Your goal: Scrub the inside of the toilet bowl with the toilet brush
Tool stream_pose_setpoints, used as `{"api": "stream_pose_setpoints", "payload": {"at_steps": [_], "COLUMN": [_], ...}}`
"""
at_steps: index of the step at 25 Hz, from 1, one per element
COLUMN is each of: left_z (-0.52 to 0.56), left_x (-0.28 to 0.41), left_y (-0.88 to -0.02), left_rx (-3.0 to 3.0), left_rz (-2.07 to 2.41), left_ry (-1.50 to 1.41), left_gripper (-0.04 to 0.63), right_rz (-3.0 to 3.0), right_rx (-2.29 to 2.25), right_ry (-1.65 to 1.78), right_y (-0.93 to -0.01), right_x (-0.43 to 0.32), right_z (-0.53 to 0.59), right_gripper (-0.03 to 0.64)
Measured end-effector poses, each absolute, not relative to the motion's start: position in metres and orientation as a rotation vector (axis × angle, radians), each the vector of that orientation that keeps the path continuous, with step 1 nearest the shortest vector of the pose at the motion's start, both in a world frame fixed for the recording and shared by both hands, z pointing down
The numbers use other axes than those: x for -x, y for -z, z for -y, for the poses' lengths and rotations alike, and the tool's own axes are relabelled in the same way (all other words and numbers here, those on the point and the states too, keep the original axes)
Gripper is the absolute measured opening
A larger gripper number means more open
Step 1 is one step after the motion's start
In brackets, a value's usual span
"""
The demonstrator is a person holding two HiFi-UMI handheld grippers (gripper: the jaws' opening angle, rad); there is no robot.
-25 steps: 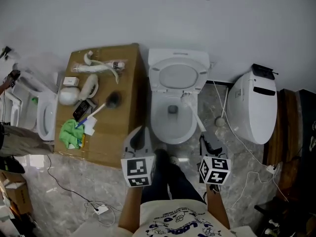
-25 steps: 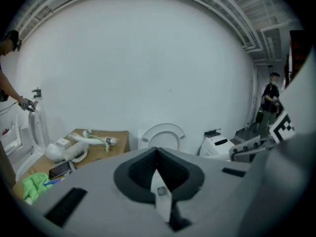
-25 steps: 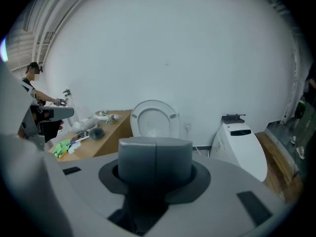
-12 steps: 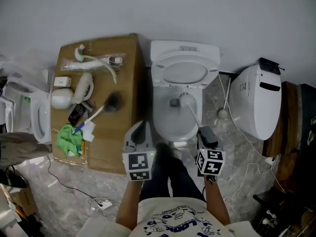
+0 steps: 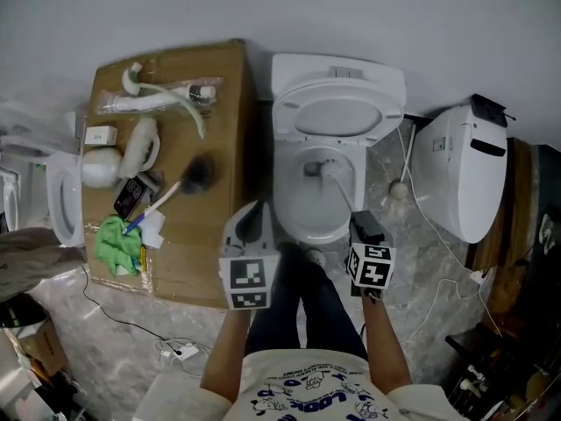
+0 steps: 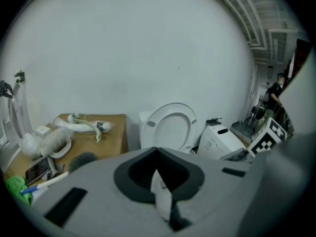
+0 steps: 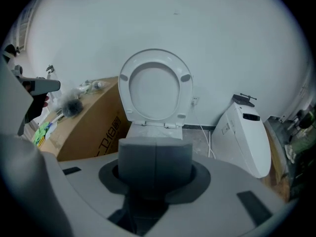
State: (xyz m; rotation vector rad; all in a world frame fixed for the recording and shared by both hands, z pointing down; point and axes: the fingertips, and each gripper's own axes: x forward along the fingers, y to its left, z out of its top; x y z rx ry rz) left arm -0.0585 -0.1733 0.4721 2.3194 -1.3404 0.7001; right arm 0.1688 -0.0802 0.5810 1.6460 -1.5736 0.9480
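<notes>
Head view: on the cardboard box [image 5: 223, 86] a dark spare brush [image 5: 200, 174] lies untouched. The left hand-held gripper [image 5: 253, 211] hangs clenched and empty. In the toilet bowl [image 5: 298, 213], the toilet brush [image 5: 327, 170] has slid from the side wall towards the drain, grasped by the right hand-held gripper [image 5: 361, 222]. Scrubbing looks under way.

1. The grey left gripper [image 5: 252, 231], topped by its black-and-white marker cube, points forward at waist height. Its jaws are pressed together with nothing between them.
2. The grey right gripper [image 5: 365, 228] points forward too, its jaws closed on the thin white toilet brush handle [image 5: 344, 196].
3. The bare left forearm [image 5: 230, 347] and bare right forearm [image 5: 384, 347] reach forward, one on either side of the dark-trousered legs [image 5: 303, 310].
</notes>
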Motion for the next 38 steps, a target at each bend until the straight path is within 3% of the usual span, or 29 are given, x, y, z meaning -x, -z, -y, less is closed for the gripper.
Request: {"api": "stream_pose_setpoints", "payload": {"at_steps": [17, 38], "left_z": [0.175, 0.17], "left_x": [0.04, 0.038], "left_y": [-0.51, -0.539], "left_rx": [-2.266, -2.138], "left_rz": [1.366, 1.433], "left_ry": [-0.752, -0.751], "left_gripper": [0.002, 0.002], "right_rz": [1.529, 1.537], "right_rx": [-1.448, -1.412], "right_ry": [-0.97, -0.968], "right_y": [-0.672, -0.721], "right_x": [-0.19, -0.183], "right_z": [0.131, 0.182], "right_gripper": [0.161, 0.161]}}
